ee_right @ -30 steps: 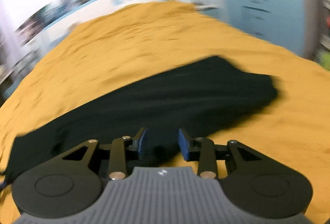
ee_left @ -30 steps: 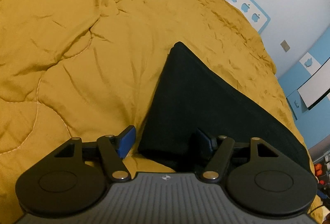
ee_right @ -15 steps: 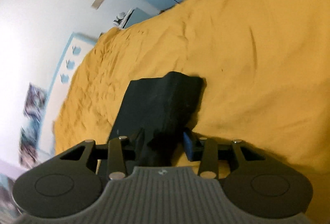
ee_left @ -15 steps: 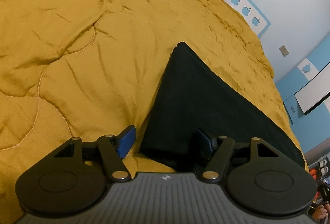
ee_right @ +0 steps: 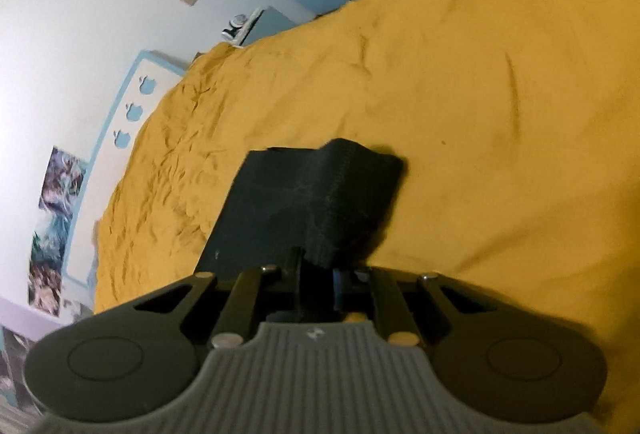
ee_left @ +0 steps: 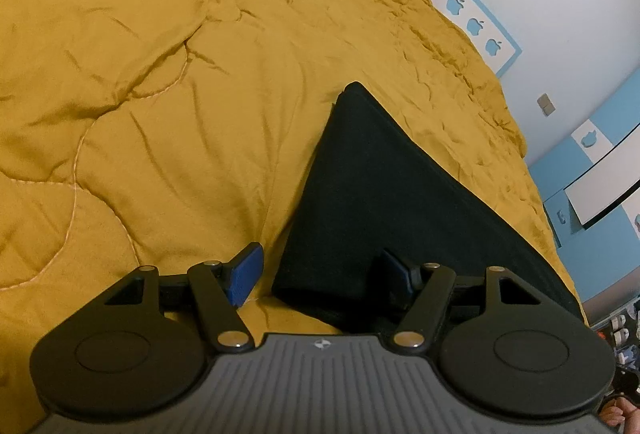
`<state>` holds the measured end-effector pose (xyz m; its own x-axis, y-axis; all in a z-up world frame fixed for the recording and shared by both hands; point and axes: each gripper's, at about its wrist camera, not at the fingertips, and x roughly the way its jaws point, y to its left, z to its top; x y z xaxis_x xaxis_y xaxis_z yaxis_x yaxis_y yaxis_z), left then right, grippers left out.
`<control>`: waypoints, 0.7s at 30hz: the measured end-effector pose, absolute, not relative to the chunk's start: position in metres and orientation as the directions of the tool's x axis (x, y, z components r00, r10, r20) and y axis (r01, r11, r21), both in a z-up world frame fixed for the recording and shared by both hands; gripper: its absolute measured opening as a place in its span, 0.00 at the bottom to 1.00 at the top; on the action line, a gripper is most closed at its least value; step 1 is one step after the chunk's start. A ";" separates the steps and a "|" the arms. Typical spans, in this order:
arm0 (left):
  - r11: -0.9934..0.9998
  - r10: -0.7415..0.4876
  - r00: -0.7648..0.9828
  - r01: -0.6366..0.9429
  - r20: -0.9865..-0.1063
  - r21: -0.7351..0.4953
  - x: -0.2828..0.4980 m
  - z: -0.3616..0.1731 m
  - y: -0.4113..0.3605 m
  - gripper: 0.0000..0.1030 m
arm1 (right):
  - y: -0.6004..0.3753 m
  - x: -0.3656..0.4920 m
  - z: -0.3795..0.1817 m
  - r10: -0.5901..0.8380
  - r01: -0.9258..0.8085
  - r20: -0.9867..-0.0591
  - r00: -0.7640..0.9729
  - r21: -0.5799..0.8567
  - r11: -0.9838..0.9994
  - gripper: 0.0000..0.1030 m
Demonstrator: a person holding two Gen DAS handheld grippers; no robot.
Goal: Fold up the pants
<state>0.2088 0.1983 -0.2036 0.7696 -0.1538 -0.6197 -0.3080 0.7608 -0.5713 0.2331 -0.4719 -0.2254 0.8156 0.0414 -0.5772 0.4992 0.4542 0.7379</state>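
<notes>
- Lying on the yellow quilt is one pair of black pants, long axis running diagonally away.
- Left gripper is gaping wide around its near corner.
- Right gripper is closing, pinching raised cloth.

Indoor light is warm and fairly dim, with no hard glare. The left wrist view is sharp: creases in the yellow quilt throw soft shadows, and the black pants show almost no detail. The right wrist view is softer, slightly motion-blurred. Both fisheye views bend the walls and darken at their corners.
</notes>
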 end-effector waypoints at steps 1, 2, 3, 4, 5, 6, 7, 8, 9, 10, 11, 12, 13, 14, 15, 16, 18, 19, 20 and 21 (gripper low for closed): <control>0.760 -0.154 0.770 -0.308 -0.619 -0.572 0.208 -0.204 0.198 0.76 | -0.471 0.234 -0.223 0.038 0.501 -0.580 0.814 0.734 0.459 0.09; 0.760 -0.154 0.771 -0.307 -0.617 -0.573 0.208 -0.204 0.198 0.76 | -0.471 0.236 -0.221 0.036 0.505 -0.583 0.812 0.731 0.459 0.09; 0.759 -0.155 0.773 -0.305 -0.615 -0.575 0.207 -0.205 0.199 0.76 | -0.469 0.238 -0.218 0.033 0.509 -0.585 0.810 0.730 0.457 0.09; 0.758 -0.156 0.775 -0.304 -0.612 -0.578 0.207 -0.205 0.199 0.76 | -0.468 0.240 -0.213 0.026 0.513 -0.586 0.810 0.729 0.454 0.09; 0.756 -0.157 0.777 -0.303 -0.610 -0.580 0.206 -0.205 0.199 0.76 | -0.465 0.243 -0.205 0.011 0.512 -0.580 0.814 0.727 0.458 0.09; 0.754 -0.159 0.779 -0.301 -0.607 -0.583 0.206 -0.205 0.200 0.76 | -0.462 0.241 -0.196 -0.005 0.503 -0.569 0.822 0.721 0.476 0.09; 0.752 -0.160 0.780 -0.300 -0.605 -0.586 0.205 -0.206 0.201 0.76 | -0.453 0.245 -0.180 -0.029 0.480 -0.548 0.836 0.705 0.521 0.09; 0.751 -0.162 0.781 -0.299 -0.603 -0.589 0.205 -0.206 0.201 0.76 | -0.444 0.246 -0.165 -0.050 0.456 -0.526 0.849 0.682 0.572 0.09; 0.750 -0.162 0.782 -0.299 -0.602 -0.590 0.204 -0.207 0.201 0.76 | -0.431 0.250 -0.149 -0.070 0.426 -0.499 0.864 0.650 0.630 0.09; 0.749 -0.163 0.783 -0.298 -0.601 -0.592 0.204 -0.207 0.202 0.76 | -0.413 0.253 -0.131 -0.087 0.386 -0.465 0.881 0.601 0.700 0.09; 0.749 -0.164 0.784 -0.297 -0.599 -0.593 0.203 -0.207 0.202 0.76 | -0.390 0.257 -0.113 -0.096 0.330 -0.422 0.901 0.526 0.784 0.09; 0.748 -0.164 0.785 -0.296 -0.597 -0.594 0.203 -0.208 0.203 0.76 | -0.367 0.260 -0.099 -0.087 0.267 -0.382 0.920 0.450 0.852 0.09; 0.748 -0.165 0.786 -0.294 -0.596 -0.595 0.202 -0.208 0.204 0.76 | -0.340 0.262 -0.088 -0.057 0.188 -0.342 0.938 0.363 0.913 0.09; 0.748 -0.165 0.787 -0.294 -0.595 -0.596 0.202 -0.208 0.204 0.76 | -0.310 0.263 -0.080 -0.004 0.092 -0.310 0.951 0.270 0.958 0.09; 0.748 -0.166 0.787 -0.292 -0.594 -0.596 0.201 -0.208 0.205 0.76 | -0.285 0.264 -0.078 0.049 0.010 -0.300 0.953 0.192 0.981 0.09; 0.747 -0.166 0.788 -0.292 -0.593 -0.597 0.200 -0.209 0.205 0.76 | -0.254 0.263 -0.079 0.108 -0.085 -0.307 0.945 0.088 0.993 0.08; 0.746 -0.167 0.789 -0.291 -0.591 -0.599 0.199 -0.209 0.206 0.76 | -0.207 0.261 -0.094 0.186 -0.225 -0.352 0.917 -0.070 0.972 0.08; 0.745 -0.168 0.789 -0.290 -0.591 -0.600 0.199 -0.209 0.206 0.76 | -0.186 0.259 -0.108 0.219 -0.291 -0.392 0.893 -0.133 0.947 0.08; 0.745 -0.168 0.790 -0.290 -0.590 -0.601 0.199 -0.209 0.206 0.76 | -0.166 0.257 -0.127 0.251 -0.355 -0.442 0.861 -0.168 0.920 0.08; 0.744 -0.169 0.790 -0.290 -0.590 -0.601 0.199 -0.209 0.206 0.76 | -0.149 0.257 -0.147 0.281 -0.420 -0.503 0.817 -0.185 0.888 0.09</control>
